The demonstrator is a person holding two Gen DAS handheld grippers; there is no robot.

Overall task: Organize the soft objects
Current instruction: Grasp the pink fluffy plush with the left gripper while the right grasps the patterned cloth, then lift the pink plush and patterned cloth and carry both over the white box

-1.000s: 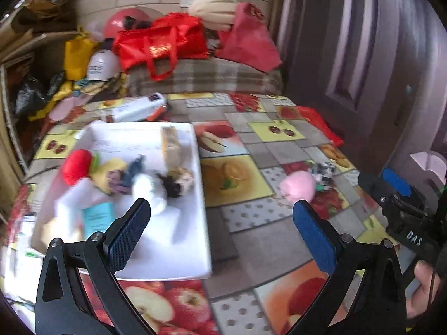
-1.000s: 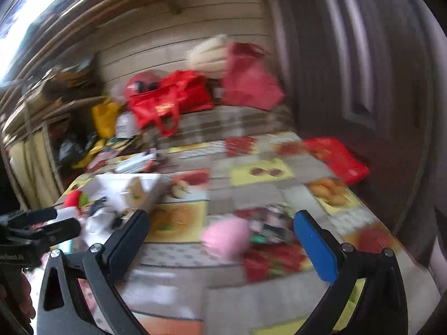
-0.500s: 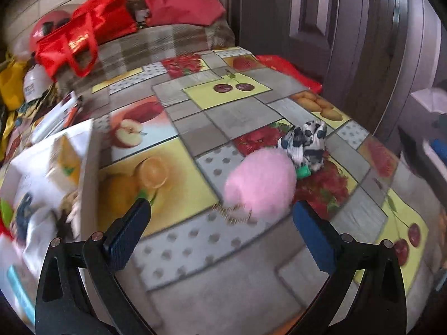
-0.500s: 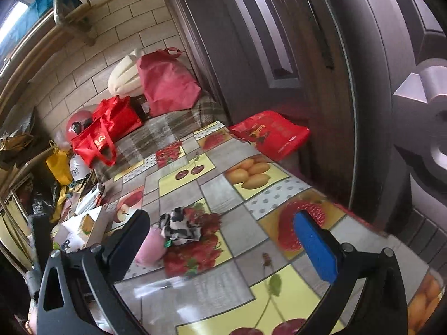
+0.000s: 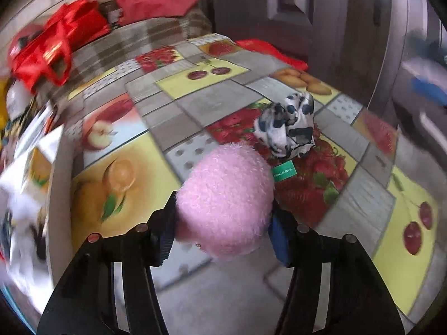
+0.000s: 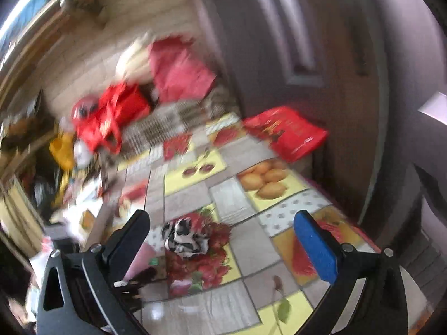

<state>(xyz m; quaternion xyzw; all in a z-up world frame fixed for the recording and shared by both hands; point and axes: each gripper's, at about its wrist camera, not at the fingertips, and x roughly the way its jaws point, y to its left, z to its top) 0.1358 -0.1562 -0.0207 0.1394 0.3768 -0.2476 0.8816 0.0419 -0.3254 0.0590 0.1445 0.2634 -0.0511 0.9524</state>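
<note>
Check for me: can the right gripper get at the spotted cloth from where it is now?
Probably yes. The right gripper is open, with the spotted cloth lying on the tablecloth between its jaws and nothing on top. The left gripper, shut on the pink plush ball, sits close beside it.

A round, fluffy pink plush ball (image 5: 225, 198) sits on the fruit-patterned tablecloth, pressed at both sides, with a small green label (image 5: 283, 170) at its far edge. Just beyond it lies a crumpled white fabric piece with dark blue-black spots (image 5: 287, 128), bunched into a loose heap.
</note>
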